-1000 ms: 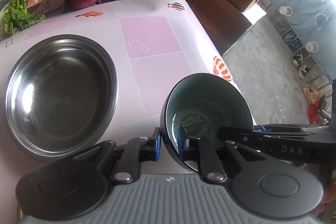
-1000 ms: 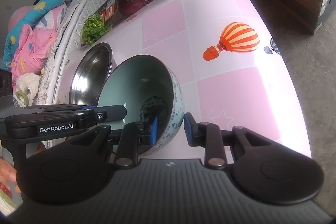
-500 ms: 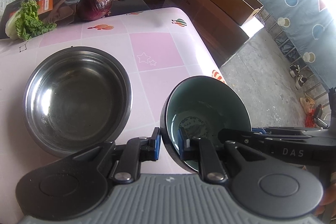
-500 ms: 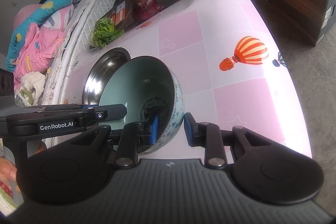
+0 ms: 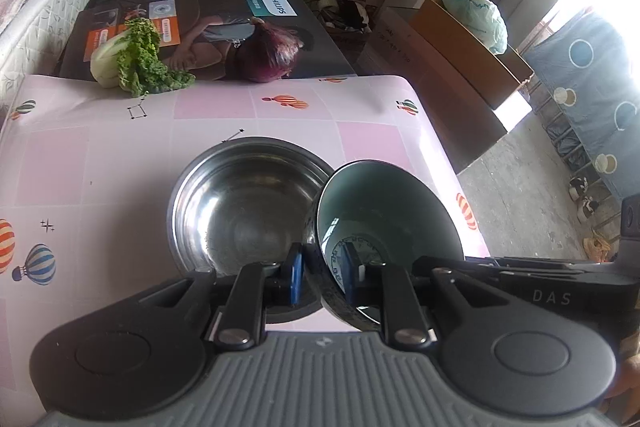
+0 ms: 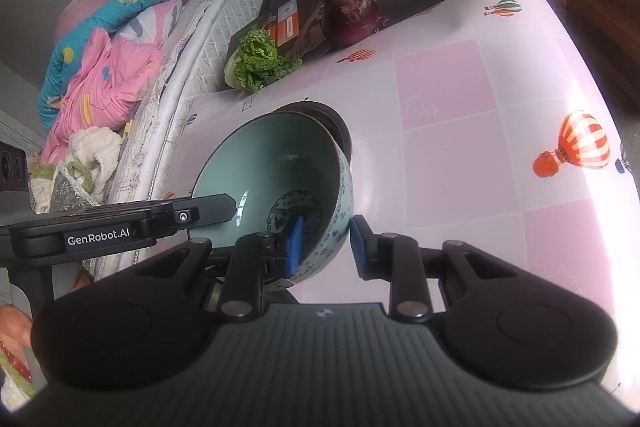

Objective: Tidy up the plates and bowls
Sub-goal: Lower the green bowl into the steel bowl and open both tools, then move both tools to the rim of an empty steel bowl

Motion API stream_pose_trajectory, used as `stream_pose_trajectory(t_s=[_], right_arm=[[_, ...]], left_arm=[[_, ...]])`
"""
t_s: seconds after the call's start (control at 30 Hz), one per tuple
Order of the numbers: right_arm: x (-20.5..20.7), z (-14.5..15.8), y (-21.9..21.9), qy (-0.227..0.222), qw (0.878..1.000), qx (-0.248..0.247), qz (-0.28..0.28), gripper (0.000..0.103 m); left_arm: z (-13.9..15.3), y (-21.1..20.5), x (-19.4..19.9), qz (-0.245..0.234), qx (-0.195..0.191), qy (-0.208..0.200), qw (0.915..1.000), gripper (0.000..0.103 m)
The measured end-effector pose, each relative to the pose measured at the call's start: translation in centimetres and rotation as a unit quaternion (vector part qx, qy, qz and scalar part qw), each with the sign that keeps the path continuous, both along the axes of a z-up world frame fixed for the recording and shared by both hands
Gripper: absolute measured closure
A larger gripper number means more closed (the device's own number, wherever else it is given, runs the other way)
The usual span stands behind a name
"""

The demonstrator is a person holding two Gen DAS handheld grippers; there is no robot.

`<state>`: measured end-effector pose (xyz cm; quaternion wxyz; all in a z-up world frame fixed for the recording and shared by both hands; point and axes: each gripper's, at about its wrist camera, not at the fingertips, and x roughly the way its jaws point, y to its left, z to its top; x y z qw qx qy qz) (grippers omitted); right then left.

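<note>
A ceramic bowl (image 5: 384,211), teal inside and flower-patterned outside (image 6: 340,227), hangs tilted above the pink table, gripped on opposite sides of its rim. My left gripper (image 5: 323,275) has the bowl's wall between its blue pads, and its jaws are starting to open. My right gripper (image 6: 326,245) is shut on the other side, one pad inside and one outside. A steel bowl (image 5: 240,211) sits on the table directly beside and partly under the ceramic bowl. In the right wrist view only the steel bowl's far rim (image 6: 340,131) shows behind it.
A leafy cabbage (image 5: 136,63) and a red onion (image 5: 270,57) lie at the table's far edge against a dark Philips box (image 5: 224,27). The table's right edge (image 5: 440,155) drops to a concrete floor with cardboard boxes (image 5: 460,39). A mattress (image 6: 208,11) runs along the left.
Both grippers have lifted the ceramic bowl and carried it toward the steel bowl. It stood apart from the steel bowl before; now its rim overlaps the steel bowl's edge.
</note>
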<state>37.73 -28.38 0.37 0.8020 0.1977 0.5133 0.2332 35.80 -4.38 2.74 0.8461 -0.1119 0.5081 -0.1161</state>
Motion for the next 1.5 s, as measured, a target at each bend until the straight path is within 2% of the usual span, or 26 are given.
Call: stream_pose_trajectory(t_s=[0.17,0.33,0.4,0.47,0.63,0.7,0.77,0.8,0.87,0.97,1.13,1.3,1.5], right_arm=[[3.1,-1.1,3.4,0.004,1.000,0.009,0.012,0.078],[5.8,-3.5,5.6,0.015,1.000,-0.004,0.017,0.078],[6.5,-4.3,6.0,0.014,1.000,-0.007,0.018,0.078],[6.8,-4.5,6.3,0.006,1.000,0.000,0.022,0.080],[7.2,-3.6,6.9,-0.036,0.999,-0.024,0.017,0.078],[7.0,-3.0,6.3,-0.043,0.999,-0.015,0.008,0.075],[6.5,-2.4,5.4,-0.048,0.999,-0.004,-0.005,0.068],[6.0,-1.9,4.9,-0.051,0.999,0.002,-0.012,0.068],[4.7,-1.0,3.7,-0.059,0.998,0.013,-0.024,0.062],[1.4,0.8,1.8,-0.079,0.996,0.027,-0.039,0.061],[-7.9,3.2,-0.4,-0.122,0.990,0.038,-0.062,0.057],[-17.3,2.6,0.2,-0.148,0.984,0.047,-0.084,0.056],[-25.8,0.0,3.2,-0.134,0.984,0.068,-0.099,0.056]], left_arm=[[-0.8,3.3,1.9,0.033,0.004,0.007,0.9994,0.083],[-3.5,5.0,3.7,0.048,0.012,0.026,0.9985,0.083],[-4.3,5.4,4.0,0.044,0.004,0.027,0.9987,0.087],[-4.7,5.5,4.3,0.039,-0.014,0.032,0.9986,0.087],[-3.9,5.2,4.1,0.039,0.001,0.013,0.9992,0.083],[-2.9,5.6,3.4,0.041,0.000,0.003,0.9992,0.073],[-1.8,6.1,2.7,0.047,0.002,-0.011,0.9989,0.056],[-1.0,6.4,2.1,0.051,0.007,-0.019,0.9985,0.053],[0.4,7.0,1.0,0.059,0.014,-0.033,0.9976,0.039],[2.8,8.2,-2.0,0.064,0.021,-0.062,0.9958,0.026],[5.5,9.7,-9.4,0.049,0.062,-0.113,0.9904,0.010],[5.4,11.4,-17.8,0.055,0.087,-0.143,0.9843,0.004],[3.0,14.8,-26.7,0.106,0.070,-0.136,0.9825,0.004]])
